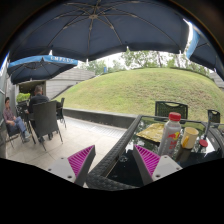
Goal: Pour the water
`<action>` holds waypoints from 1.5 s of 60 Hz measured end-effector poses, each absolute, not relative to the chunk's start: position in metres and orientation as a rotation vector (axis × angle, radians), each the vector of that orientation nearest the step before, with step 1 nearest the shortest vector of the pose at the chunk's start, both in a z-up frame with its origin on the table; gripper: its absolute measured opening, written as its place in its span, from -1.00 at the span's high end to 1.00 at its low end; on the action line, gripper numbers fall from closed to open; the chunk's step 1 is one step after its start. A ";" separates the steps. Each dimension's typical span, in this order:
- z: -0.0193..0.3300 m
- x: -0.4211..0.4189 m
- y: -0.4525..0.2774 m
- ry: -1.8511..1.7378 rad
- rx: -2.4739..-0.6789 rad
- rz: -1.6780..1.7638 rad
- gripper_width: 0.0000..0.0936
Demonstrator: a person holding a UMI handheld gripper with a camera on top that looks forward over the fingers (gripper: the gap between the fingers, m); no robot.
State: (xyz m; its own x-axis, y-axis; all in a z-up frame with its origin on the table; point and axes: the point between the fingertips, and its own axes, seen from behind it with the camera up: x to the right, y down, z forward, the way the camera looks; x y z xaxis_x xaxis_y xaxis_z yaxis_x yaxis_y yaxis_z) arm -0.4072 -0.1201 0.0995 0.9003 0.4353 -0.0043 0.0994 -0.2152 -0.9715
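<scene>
My gripper point(114, 162) is open, its two magenta pads point(82, 160) wide apart with nothing held between them. It hovers over the woven dark rim of a wicker table point(112, 152) with a glass top. Beyond the right finger, on the table, stands a clear plastic bottle point(171, 137) with a red cap and a red-and-white label. Just right of it is a yellowish cup or container point(190, 138). The bottle is apart from the fingers, ahead and to the right.
A dark chair point(171, 108) stands behind the table. Two people point(38, 100) sit on wicker chairs to the left on a paved patio. Blue parasols point(95, 25) hang overhead. A grass slope point(140, 88) rises beyond.
</scene>
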 end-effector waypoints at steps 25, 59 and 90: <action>0.109 -0.315 -0.095 -0.266 -1.726 0.206 -0.73; 0.089 -0.257 0.047 -0.139 -1.752 0.102 0.03; 0.124 -0.243 0.069 0.190 -1.692 0.518 0.29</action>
State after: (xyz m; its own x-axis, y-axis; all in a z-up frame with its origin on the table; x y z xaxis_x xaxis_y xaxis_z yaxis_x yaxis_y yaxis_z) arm -0.2431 0.0685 0.1238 0.8841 0.1623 -0.4381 -0.4069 -0.1936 -0.8927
